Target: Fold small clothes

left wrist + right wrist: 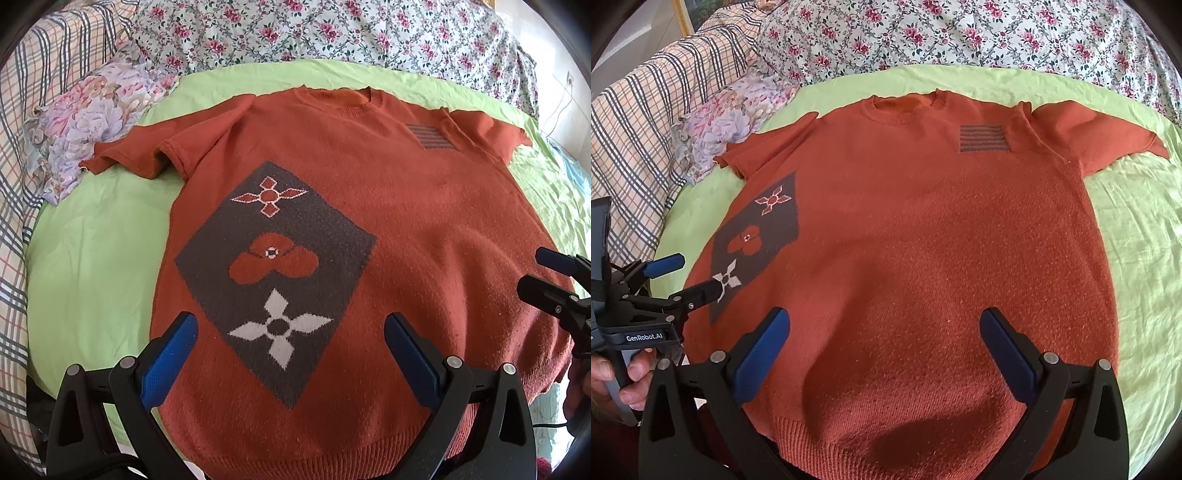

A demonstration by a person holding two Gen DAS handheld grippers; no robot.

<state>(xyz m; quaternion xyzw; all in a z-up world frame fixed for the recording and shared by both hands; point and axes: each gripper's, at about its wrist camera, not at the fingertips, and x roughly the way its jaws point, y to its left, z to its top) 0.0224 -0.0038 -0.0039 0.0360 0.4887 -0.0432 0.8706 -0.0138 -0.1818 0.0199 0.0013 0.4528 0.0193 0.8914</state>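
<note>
Rust knit sweater (369,229) lies flat, front up, on green sheet (92,258) of the bed, neck away, both sleeves out. Left gripper (291,350) and right gripper (884,347) hover above hem, jaws spread, holding nothing. Floral quilt (332,33) behind, lilac cloth (85,122) near left sleeve.

1. A wrinkled lime-green cotton bedsheet (92,258) covered the bed.
2. A white quilt printed with pink roses (960,33) lay bunched along the far edge.
3. A cream plaid blanket (22,110) flanked a pastel floral pillow (720,122).
</note>
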